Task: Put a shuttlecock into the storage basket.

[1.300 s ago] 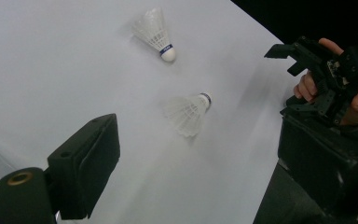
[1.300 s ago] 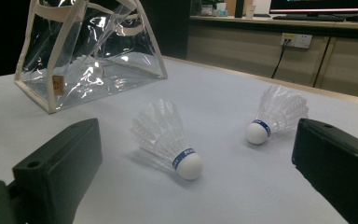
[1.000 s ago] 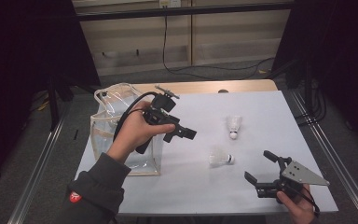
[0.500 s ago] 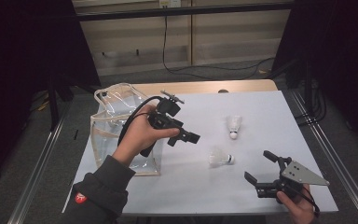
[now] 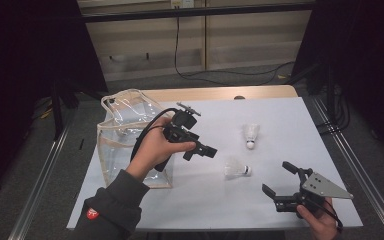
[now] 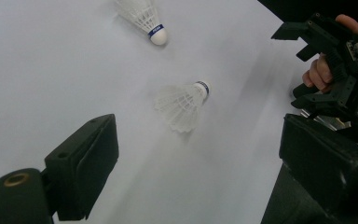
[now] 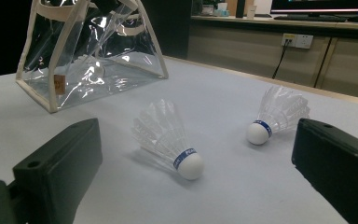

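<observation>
Hovering above the white tabletop (image 5: 190, 210), the left gripper (image 5: 200, 150) is held in the person's raised left hand (image 5: 152, 150), its jaws spread wide with nothing between them and pointed toward the nearer shuttlecock (image 5: 236, 169). That shuttlecock lies on its side on the tabletop, roughly midway between the two grippers, its cork tip facing the right edge. A second shuttlecock (image 5: 251, 134) rests a little farther back, near it but not touching. The right gripper (image 5: 280, 180) sits low at the front right corner, jaws likewise open and empty, aimed at the nearer shuttlecock. A clear plastic bag (image 5: 125, 135) with pale trim stands at the left edge, just behind the left hand.
</observation>
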`<state>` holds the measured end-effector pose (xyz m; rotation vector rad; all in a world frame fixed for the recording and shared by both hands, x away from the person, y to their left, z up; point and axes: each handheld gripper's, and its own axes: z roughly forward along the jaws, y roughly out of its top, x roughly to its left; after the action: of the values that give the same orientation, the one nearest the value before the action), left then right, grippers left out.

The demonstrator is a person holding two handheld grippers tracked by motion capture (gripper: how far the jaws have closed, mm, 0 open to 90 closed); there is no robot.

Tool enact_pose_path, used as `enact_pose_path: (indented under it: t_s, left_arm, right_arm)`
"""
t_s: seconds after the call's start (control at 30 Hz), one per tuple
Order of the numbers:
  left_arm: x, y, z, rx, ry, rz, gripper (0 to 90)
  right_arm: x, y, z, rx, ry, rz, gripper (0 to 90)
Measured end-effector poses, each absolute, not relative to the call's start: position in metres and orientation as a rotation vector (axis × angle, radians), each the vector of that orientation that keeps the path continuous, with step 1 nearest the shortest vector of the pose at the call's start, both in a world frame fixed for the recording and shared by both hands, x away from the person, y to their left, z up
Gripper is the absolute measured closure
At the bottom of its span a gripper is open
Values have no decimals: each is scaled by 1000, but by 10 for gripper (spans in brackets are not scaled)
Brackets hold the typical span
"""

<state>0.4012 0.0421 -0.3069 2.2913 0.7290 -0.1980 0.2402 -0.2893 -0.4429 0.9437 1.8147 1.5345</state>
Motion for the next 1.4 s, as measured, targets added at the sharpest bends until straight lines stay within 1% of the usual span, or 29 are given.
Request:
enact_pose_path:
  t_s: [0.77, 1.4]
  left_arm:
    - [400, 30, -329, 2307, 758, -197, 127]
    - [399, 19, -343, 2322, 735, -199, 127]
  right_arm:
    - [240, -290, -443, 941, 1823, 1530, 17]
    - [240, -290, -443, 940, 1818, 1533, 17]
